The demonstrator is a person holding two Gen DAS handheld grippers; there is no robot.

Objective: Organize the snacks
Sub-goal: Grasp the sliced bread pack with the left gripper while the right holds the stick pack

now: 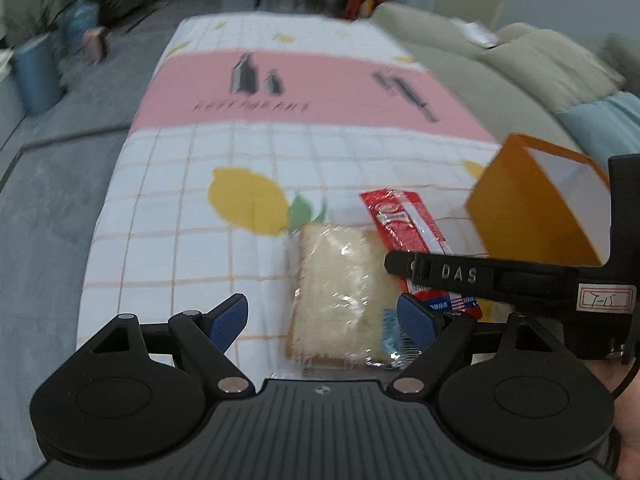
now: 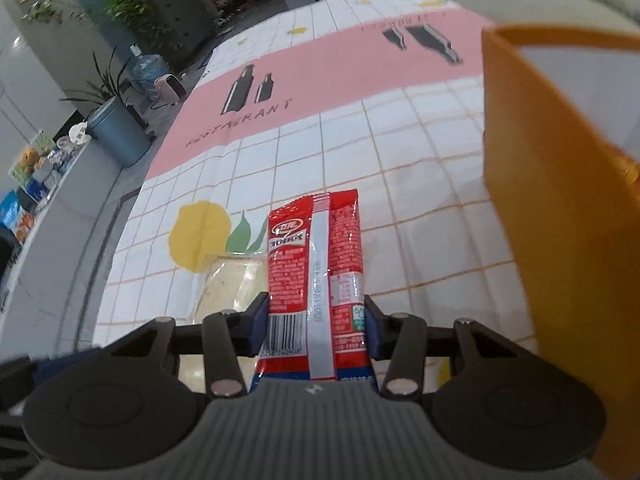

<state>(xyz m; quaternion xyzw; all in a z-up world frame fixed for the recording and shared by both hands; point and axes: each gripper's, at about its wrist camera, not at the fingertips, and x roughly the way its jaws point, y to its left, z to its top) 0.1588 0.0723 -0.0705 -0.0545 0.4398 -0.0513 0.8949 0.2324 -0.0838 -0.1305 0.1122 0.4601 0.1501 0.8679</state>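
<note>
Right gripper (image 2: 316, 324) fingers clamp the red snack packet (image 2: 316, 264) near its bottom end; left gripper (image 1: 324, 320) hangs wide open over the wrapped bread (image 1: 340, 292) on the surface. Risk: slick wrapper slides out, or catches the orange box (image 2: 560, 220) rim beyond.

"DAS" on right gripper (image 1: 444, 272); "RESTAURANT" on tablecloth (image 2: 240, 120)

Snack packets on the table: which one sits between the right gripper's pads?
The red packet, flanked by the right gripper. The clear-wrapped bread slice lies on the tablecloth, ungripped.
</note>
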